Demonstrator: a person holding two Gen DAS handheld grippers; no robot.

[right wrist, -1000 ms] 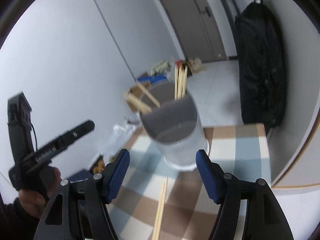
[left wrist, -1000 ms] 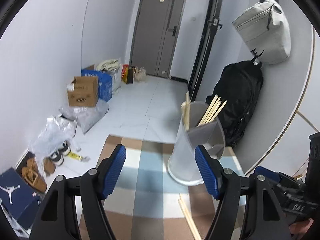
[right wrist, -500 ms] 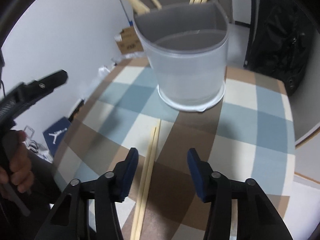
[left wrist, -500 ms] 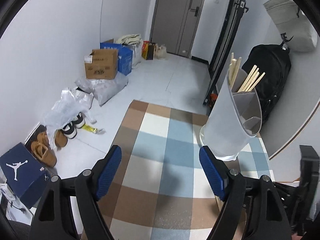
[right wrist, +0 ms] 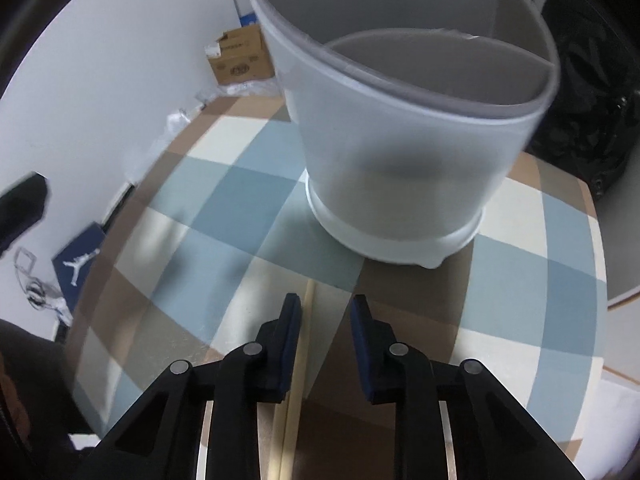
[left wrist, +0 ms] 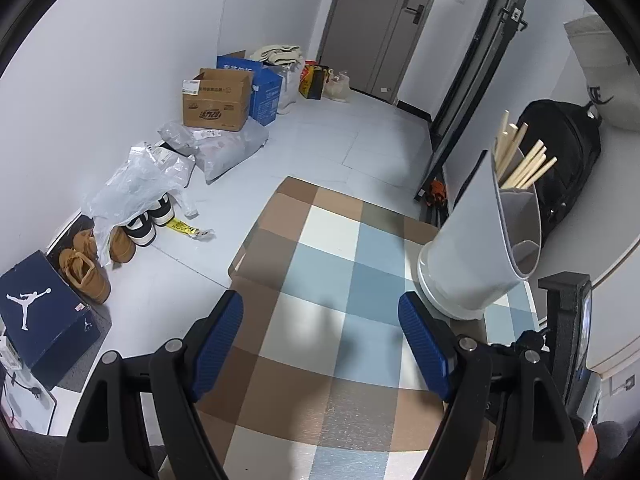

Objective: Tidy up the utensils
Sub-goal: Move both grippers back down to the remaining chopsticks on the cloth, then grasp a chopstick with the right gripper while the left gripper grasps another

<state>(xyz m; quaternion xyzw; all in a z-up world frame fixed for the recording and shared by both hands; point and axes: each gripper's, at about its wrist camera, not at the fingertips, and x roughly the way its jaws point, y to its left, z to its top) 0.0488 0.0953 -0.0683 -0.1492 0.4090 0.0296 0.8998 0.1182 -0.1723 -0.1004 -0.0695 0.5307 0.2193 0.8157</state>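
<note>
— What are you getting from the left wrist camera?

— I'm looking down at a round table with a blue, brown and cream checked cloth [left wrist: 320, 320]. My left gripper [left wrist: 320, 336] is hovering over it with its blue-padded jaws spread wide and nothing between them. The tall pale grey plastic utensil holder [left wrist: 472, 256] is standing on the cloth just beyond the right-hand pad, with light wooden chopsticks [left wrist: 520, 160] sticking out of its far compartments. Off the table I'm seeing a brown cardboard box [left wrist: 216, 100] and a dark blue shoebox [left wrist: 40, 312] on the floor.

— And the right wrist camera?

— My right gripper [right wrist: 325, 312] is pointing steeply down at the cloth, and its jaws have just been closing. A pair of loose wooden chopsticks [right wrist: 306, 320] is lying on the cloth between the pads, hard against the left one; the right pad is standing clear, so I'm not gripping them yet. The holder is sitting close beyond the fingertips, its near compartment facing me.
</note>
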